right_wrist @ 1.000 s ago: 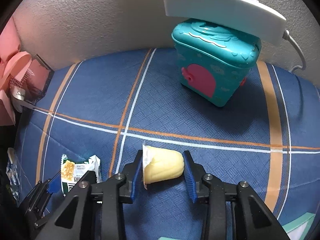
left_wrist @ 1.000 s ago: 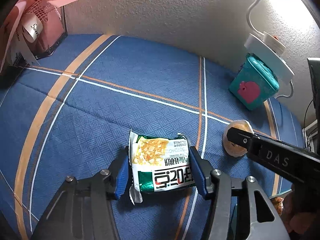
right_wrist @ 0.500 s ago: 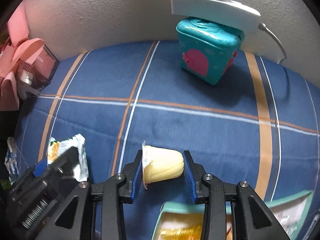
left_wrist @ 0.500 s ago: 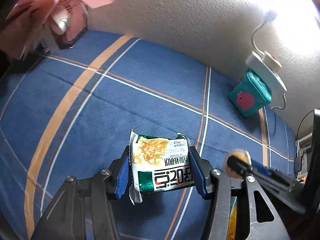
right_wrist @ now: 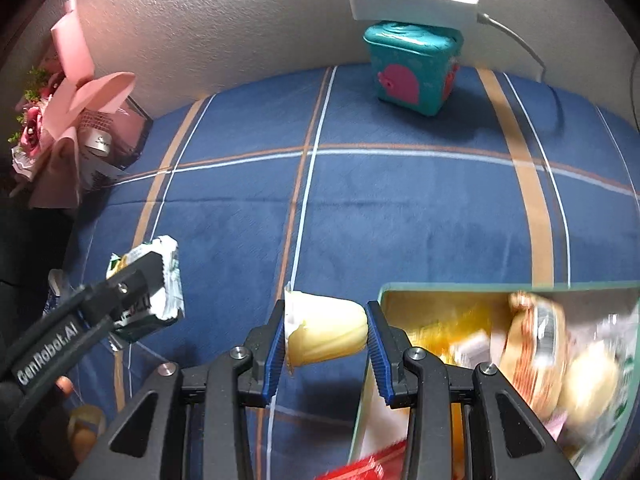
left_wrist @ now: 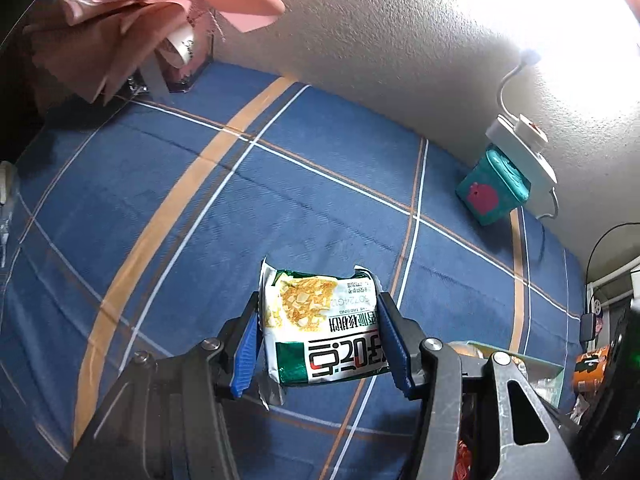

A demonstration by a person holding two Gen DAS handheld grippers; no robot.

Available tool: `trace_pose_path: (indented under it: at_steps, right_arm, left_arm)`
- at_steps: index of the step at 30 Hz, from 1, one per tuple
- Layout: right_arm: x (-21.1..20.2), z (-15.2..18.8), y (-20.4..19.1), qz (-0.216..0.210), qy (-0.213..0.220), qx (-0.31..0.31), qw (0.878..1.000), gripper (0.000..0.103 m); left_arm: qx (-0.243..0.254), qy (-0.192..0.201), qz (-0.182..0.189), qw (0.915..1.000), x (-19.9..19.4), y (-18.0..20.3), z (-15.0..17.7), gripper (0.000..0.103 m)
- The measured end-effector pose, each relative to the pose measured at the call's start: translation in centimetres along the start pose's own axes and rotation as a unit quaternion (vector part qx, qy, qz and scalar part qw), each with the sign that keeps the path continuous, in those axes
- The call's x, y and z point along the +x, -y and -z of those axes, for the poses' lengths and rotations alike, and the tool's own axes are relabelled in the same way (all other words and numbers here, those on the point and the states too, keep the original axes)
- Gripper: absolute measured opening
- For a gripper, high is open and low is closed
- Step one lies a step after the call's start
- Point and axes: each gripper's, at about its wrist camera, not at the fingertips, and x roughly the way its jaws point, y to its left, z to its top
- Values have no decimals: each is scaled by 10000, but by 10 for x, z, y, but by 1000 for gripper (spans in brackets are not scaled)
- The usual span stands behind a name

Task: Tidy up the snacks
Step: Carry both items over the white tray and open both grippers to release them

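Packet [left_wrist: 324,328] light and crinkly, pinched by its side edges in my left gripper [left_wrist: 320,344] above the cloth [left_wrist: 280,208]. Right gripper [right_wrist: 326,340] clamps the soft, squashable jelly cup [right_wrist: 326,330] beside the box [right_wrist: 500,288].

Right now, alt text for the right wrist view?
The right gripper holds a yellow jelly cup sideways above a blue plaid cloth, beside a green box of snacks. At left, the left gripper holds a green-and-white snack packet; a teal tin stands by the wall.
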Motion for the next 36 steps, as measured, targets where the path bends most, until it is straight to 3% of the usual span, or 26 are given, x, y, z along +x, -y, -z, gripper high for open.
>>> trace_pose_path:
  at_steps: [13, 26, 36]
  right_arm:
    - [-31, 58, -9, 163, 162, 33, 9997, 40]
    - [-76, 99, -9, 163, 616, 101, 9979, 40]
    - [-106, 130, 6, 248, 898, 152, 9955, 40]
  left_arm:
    - [83, -119, -97, 9998, -21, 0, 38, 56]
    - [278, 455, 127, 9985, -79, 16, 48, 56]
    - [648, 574, 367, 9956, -99, 38, 73, 56]
